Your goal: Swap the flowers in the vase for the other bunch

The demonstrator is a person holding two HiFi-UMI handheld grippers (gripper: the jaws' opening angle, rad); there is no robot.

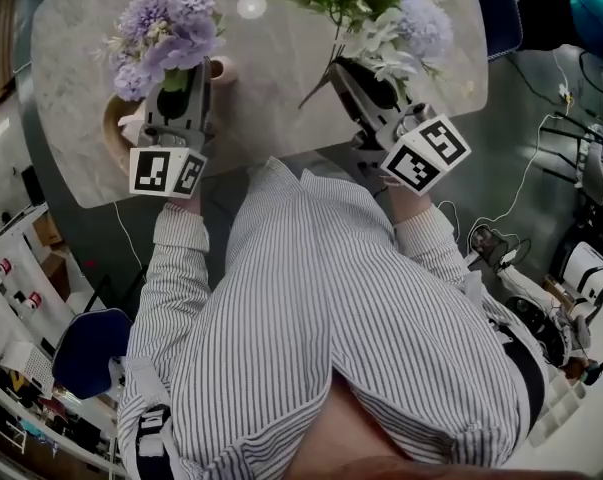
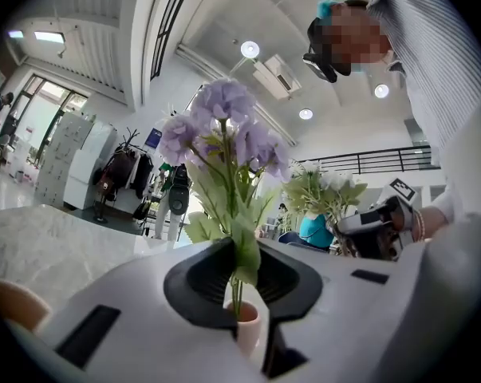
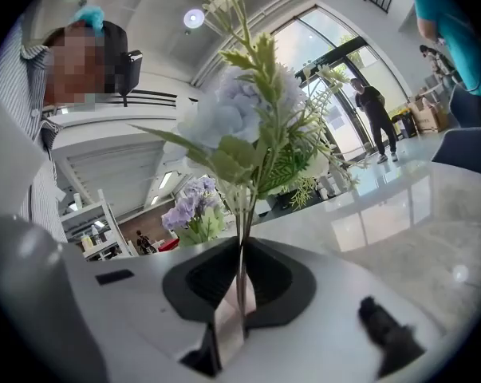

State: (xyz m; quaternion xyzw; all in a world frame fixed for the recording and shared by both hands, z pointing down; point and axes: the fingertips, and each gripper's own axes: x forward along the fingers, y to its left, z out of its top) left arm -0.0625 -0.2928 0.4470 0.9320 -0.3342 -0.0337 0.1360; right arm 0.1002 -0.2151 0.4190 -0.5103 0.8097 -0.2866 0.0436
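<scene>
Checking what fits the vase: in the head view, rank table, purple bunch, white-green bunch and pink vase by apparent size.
Largest: table.
Then purple bunch and white-green bunch: alike, both cropped, unranked.
Smallest: pink vase, mostly hidden.

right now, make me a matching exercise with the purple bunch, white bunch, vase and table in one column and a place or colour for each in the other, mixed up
Column one
1 purple bunch
2 white bunch
3 vase
4 table

Column two
a pale marble
b stems clamped in the right gripper
c pink
d stems clamped in the left gripper

Pairs: 1-d, 2-b, 3-c, 4-a
</scene>
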